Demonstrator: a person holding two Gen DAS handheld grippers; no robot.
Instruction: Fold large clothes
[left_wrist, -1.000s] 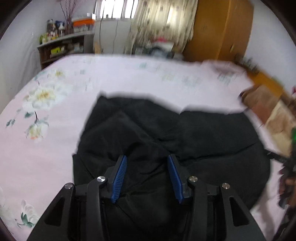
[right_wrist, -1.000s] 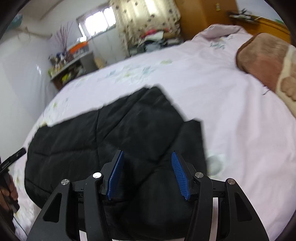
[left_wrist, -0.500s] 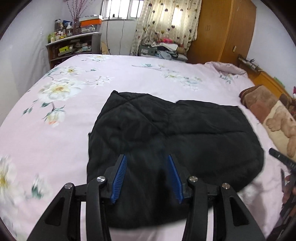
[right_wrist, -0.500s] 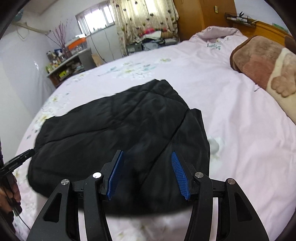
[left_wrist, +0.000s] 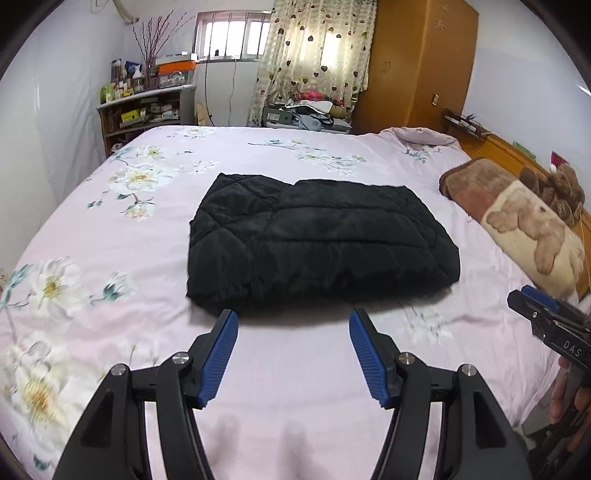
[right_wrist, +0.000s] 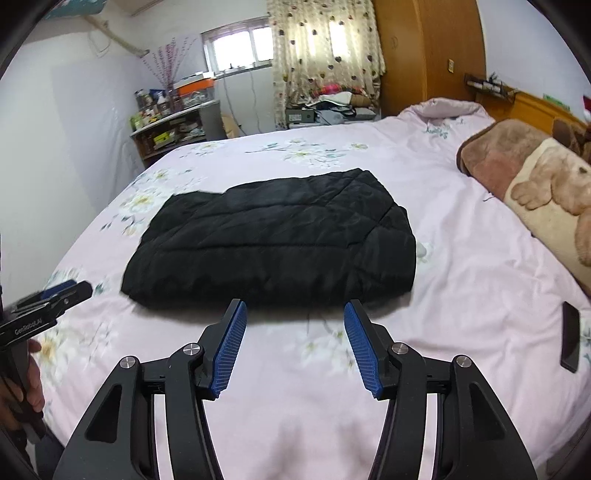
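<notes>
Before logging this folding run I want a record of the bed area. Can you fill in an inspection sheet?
Surface: pink floral bedsheet, smooth.
Job's things: black quilted jacket, folded into a flat rectangle, lying free.
Clutter: brown bear blanket; dark phone near the edge.
Grippers: left claw opening, nothing between its pads; right claw open, empty.
Cables: one hangs below the window.
Surroundings: cluttered shelf, wooden wardrobe, curtain.

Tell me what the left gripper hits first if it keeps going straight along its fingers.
Probably the near edge of the folded black jacket; the left gripper, jaws opening and empty, points there, though bedsheet could come first.
</notes>
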